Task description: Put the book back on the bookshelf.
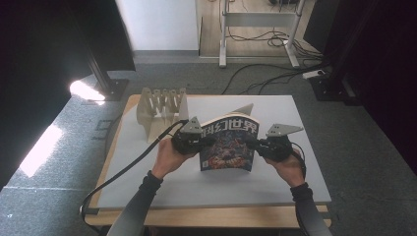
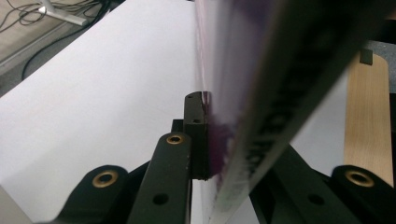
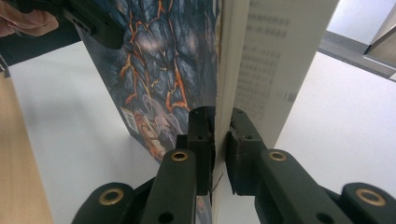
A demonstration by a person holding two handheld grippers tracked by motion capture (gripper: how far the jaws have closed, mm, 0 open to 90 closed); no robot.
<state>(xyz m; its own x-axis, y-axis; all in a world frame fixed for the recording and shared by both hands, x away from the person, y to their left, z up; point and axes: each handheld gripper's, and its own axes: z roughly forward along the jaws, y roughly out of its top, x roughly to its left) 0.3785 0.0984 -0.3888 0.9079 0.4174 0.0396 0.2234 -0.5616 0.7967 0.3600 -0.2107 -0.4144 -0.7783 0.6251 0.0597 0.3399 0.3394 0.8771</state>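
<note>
Table (image 1: 305,187) first: white top on a wooden frame, grey carpet around it. At its far left corner we note a pale wooden rack (image 1: 160,108) with upright dividers, well apart from our hands. Near the middle stands the magazine (image 1: 228,147), upright on its lower edge, colourful cover toward us. We grip it from both sides. Our left gripper (image 1: 196,141) has its jaws pressed onto the magazine's left edge. Our right gripper (image 1: 260,145) pinches the right edge, jaws tight on the pages with the cover (image 3: 159,70) beside them.
</note>
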